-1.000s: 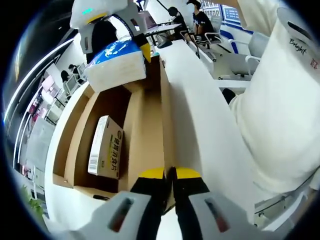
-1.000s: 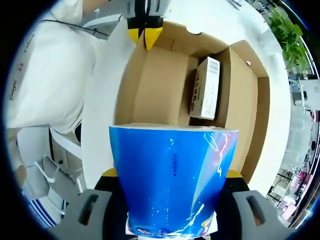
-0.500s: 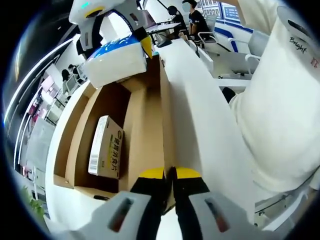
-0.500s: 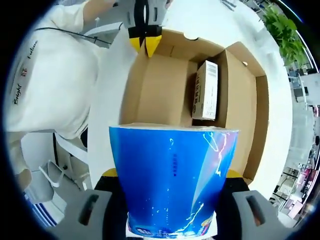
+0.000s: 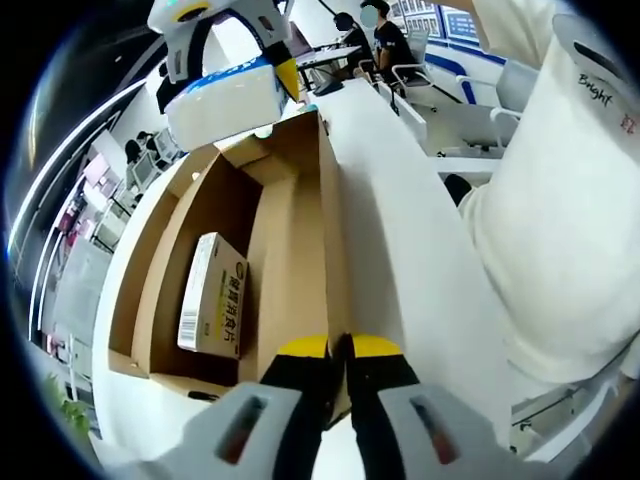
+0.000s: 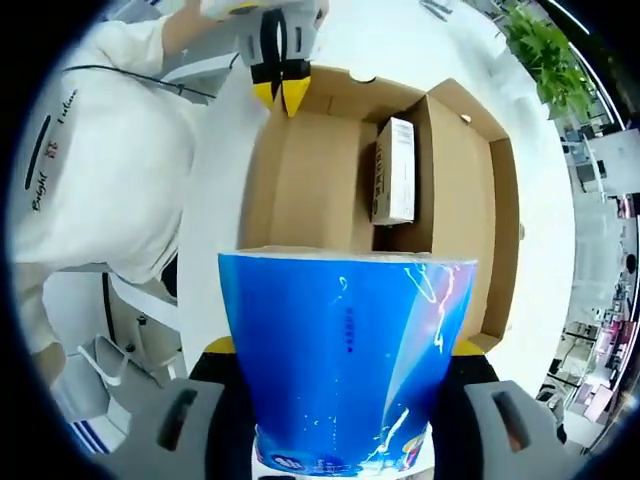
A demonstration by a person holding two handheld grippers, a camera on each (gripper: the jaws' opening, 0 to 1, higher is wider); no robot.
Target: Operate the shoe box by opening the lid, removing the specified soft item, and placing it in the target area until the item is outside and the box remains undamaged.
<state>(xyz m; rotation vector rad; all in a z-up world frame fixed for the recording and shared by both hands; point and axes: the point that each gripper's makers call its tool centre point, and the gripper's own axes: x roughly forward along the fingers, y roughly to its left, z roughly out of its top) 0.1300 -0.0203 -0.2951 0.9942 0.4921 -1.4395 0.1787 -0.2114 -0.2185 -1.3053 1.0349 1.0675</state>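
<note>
The right gripper (image 6: 345, 350) squeezed the blue soft pack (image 6: 345, 370), filling the lower middle of its view, held above the open box (image 6: 310, 190). The left gripper (image 5: 340, 350) was pinched shut on the box's wall, bottom of frame. Nearest was the right hand.

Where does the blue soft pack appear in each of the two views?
Left gripper view: the blue soft pack is at the top left, held in the right gripper, above the far end of the open cardboard box.
Right gripper view: it is at the bottom centre, between this gripper's jaws.
Shared landmark: the small carton lying inside the box.
</note>
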